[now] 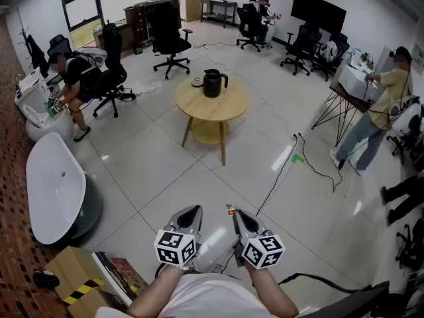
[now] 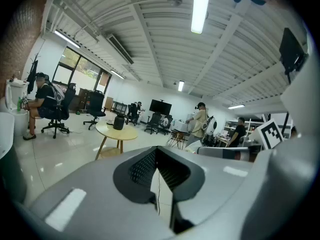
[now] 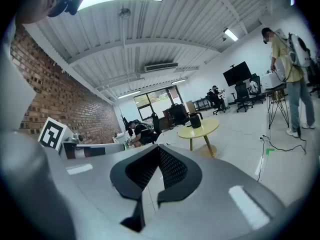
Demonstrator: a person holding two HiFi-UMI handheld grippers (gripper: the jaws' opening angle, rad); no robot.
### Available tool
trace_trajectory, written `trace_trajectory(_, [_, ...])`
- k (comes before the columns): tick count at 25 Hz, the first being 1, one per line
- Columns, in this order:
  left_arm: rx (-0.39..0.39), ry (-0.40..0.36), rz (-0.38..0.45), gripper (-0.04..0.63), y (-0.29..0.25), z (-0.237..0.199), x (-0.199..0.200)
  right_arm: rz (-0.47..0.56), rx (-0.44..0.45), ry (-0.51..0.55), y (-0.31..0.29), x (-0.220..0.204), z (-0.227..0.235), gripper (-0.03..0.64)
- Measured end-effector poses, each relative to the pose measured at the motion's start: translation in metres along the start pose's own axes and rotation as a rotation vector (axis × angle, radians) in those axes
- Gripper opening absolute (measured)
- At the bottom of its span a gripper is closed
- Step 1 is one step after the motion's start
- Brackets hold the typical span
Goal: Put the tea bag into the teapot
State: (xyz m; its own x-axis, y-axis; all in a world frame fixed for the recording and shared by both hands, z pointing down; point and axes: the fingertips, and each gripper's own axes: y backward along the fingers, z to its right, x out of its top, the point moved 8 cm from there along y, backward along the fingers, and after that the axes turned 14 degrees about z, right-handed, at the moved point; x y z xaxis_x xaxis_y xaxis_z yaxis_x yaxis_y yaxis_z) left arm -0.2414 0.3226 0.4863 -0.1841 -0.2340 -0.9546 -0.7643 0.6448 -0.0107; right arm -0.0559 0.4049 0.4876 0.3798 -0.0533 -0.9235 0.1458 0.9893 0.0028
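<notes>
Round wooden table (image 1: 224, 106) with black teapot (image 1: 213, 83), small object (image 1: 197, 82) just beside

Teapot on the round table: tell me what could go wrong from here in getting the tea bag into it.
1. A cable trails across the floor beside the path to the table; it could catch a foot on the walk over.
2. The left gripper and right gripper are both shut and empty, and no tea bag can be made out, so it may need finding first.
3. The teapot stands toward the table's far side; a long reach might knock it.
</notes>
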Motion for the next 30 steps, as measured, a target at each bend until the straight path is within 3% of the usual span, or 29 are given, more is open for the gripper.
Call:
trace_trajectory(13, [0.063,-0.041,0.014,0.012,0.001,0.027,-0.01,0.012,0.077,-0.044,0.016,-0.005,0.024,0.002])
trace_trajectory(21, [0.074,-0.054,0.002,0.012,-0.009,0.033,-0.014,0.021,0.067,-0.082,0.02,-0.003,0.042,0.002])
trace_trajectory(30, [0.016,-0.078,-0.021,0.012,-0.053,0.035,-0.01,0.057,-0.004,-0.124,0.018,0.007,0.076,0.002])
